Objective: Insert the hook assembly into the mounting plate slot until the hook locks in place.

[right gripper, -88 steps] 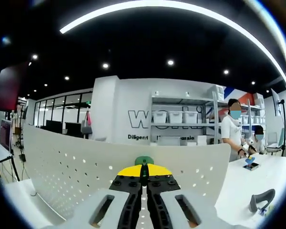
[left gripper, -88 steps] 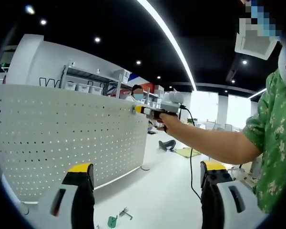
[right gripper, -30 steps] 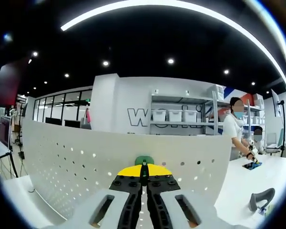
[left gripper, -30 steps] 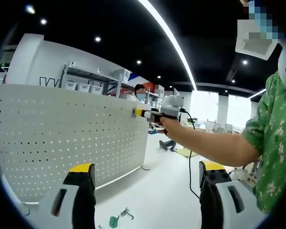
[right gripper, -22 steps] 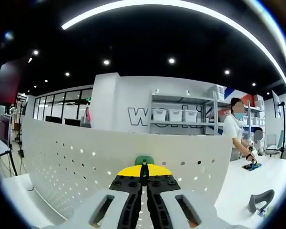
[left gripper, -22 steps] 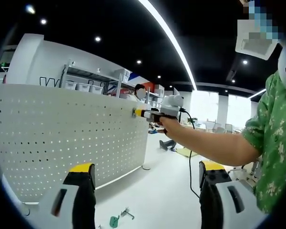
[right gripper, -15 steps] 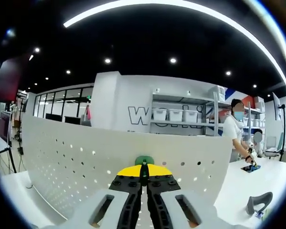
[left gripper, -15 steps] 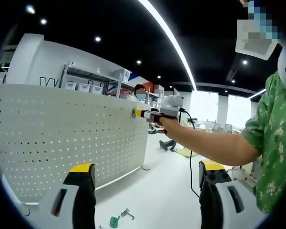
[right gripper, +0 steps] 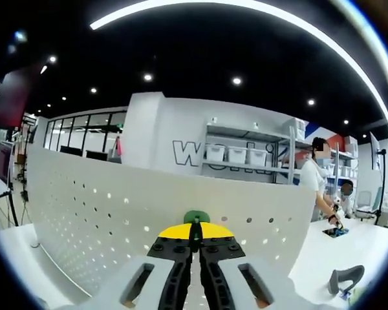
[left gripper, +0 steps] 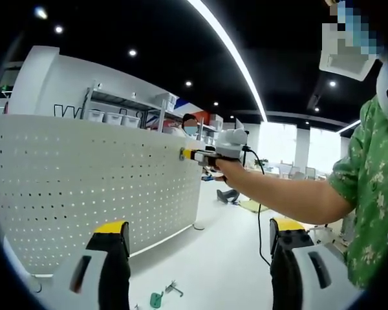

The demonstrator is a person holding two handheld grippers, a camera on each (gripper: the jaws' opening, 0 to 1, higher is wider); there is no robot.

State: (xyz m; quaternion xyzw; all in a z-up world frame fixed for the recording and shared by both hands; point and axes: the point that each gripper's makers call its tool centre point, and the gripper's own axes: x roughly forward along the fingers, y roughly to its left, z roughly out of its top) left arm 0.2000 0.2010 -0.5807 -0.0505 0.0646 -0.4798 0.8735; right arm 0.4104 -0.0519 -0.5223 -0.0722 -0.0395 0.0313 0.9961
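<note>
Open-plan workshop, dark ceiling with strip lights, white tabletop (left gripper: 220, 258) carrying a curved white perforated mounting plate (left gripper: 84, 187).

Left gripper view: left tongs (left gripper: 197, 240) spread wide, holding nothing, hanging low and near. Far right edge of the plate, the right tongs (left gripper: 189, 154) sit against its top corner, the person's forearm stretched out behind them. Small green piece and a metal bit (left gripper: 163, 296) lie on the tabletop below, unused.

Right gripper view: right tongs (right gripper: 195, 240) pinched together on the hook assembly (right gripper: 196, 216), its green head just proud of the yellow tips and right at the plate (right gripper: 116, 219). Can't tell if it's in a slot.

Risks, my read: slot hidden behind the tips, so it's easy to hit solid panel between holes. Plate looks freestanding, left tongs aren't bracing it, so a push may shift it. A tilted hook could jam or slip the grip before locking.
</note>
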